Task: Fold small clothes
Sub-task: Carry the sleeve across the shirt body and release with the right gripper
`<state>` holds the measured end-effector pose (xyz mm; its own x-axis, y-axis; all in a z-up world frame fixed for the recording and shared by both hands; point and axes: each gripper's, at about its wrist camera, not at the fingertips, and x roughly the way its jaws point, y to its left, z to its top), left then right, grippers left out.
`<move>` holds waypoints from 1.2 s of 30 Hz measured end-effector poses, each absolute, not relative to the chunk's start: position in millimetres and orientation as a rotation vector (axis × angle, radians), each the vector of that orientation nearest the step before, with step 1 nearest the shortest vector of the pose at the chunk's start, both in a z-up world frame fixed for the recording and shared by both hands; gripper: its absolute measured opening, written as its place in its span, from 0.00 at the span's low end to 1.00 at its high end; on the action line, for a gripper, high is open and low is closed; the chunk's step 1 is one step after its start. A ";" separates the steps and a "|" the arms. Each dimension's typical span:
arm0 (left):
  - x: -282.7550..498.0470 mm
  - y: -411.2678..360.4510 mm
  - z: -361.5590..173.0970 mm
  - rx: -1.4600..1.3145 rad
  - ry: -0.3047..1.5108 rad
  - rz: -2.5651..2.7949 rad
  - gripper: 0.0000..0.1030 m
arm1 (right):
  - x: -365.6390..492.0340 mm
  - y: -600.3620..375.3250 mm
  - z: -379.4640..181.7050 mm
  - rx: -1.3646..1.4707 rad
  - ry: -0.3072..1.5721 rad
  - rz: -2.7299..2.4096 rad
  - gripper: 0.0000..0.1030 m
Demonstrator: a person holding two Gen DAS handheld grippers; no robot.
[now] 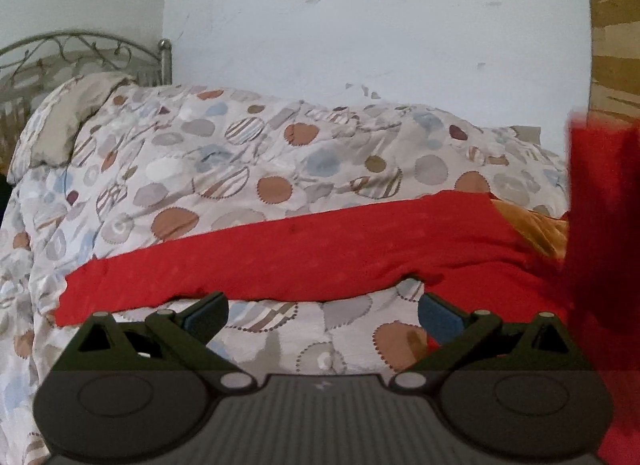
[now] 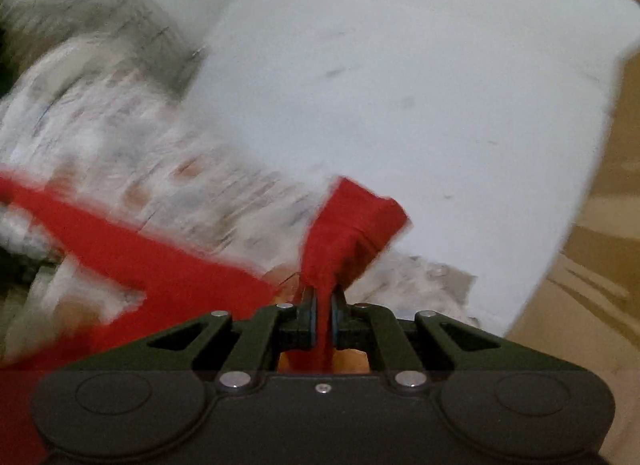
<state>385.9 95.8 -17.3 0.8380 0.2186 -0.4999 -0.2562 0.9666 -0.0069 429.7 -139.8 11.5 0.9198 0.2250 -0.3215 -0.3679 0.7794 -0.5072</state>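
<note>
Right gripper [image 2: 323,305]: blue-padded jaws pressed together, pinching a bunched fold of the red garment [image 2: 348,233]. Cloth rises above the pads in a crumpled peak and also hangs down behind them. Right wrist view heavily smeared; detail of the bed is not readable there.

Left gripper [image 1: 322,315]: jaws spread wide, nothing between them, pads just short of the garment's near edge.

Red garment [image 1: 304,253], left wrist view: plain bright red fabric, no print visible, lying as a long flat band across the patterned duvet [image 1: 224,169] (circles in brown, grey, blue, some striped). Near edge slightly wavy, far edge straight. Toward the right side of the bed the cloth lifts off the duvet and stands as a tall, blurred red sheet at that view's right margin.

Orange-brown cloth [image 1: 536,229] lies at the garment's far right end, partly covered by it. Metal headboard [image 1: 92,53] at the bed's left end; pale wall [image 1: 380,25] behind.
</note>
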 end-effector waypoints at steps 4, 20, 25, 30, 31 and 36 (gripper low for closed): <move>385.3 103.8 -17.8 -0.101 0.526 0.260 1.00 | 411.7 -113.3 -17.2 -0.738 0.297 0.392 0.06; 385.7 116.5 -21.8 -0.229 0.552 0.220 1.00 | 337.5 -99.5 -52.1 -0.972 0.274 0.593 0.57; 389.9 100.9 -29.3 -0.216 0.601 0.079 1.00 | 347.6 -135.4 -37.0 -0.809 0.355 0.529 0.85; 397.8 74.3 -46.8 -0.109 0.684 0.028 1.00 | 371.5 -191.9 -28.2 -0.605 0.448 0.344 0.99; 400.0 70.2 -50.0 -0.084 0.695 0.037 1.00 | 377.6 -202.8 -28.5 -0.576 0.459 0.296 0.99; 410.5 48.5 -67.0 0.105 0.729 0.157 1.00 | 419.2 -254.4 -45.6 -0.498 0.498 0.021 0.93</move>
<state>410.5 48.5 -67.0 0.7349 0.1785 -0.6542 -0.1059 0.9831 0.1494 419.2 -254.4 -45.6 0.8809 -0.0995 -0.4627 -0.1385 0.8807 -0.4530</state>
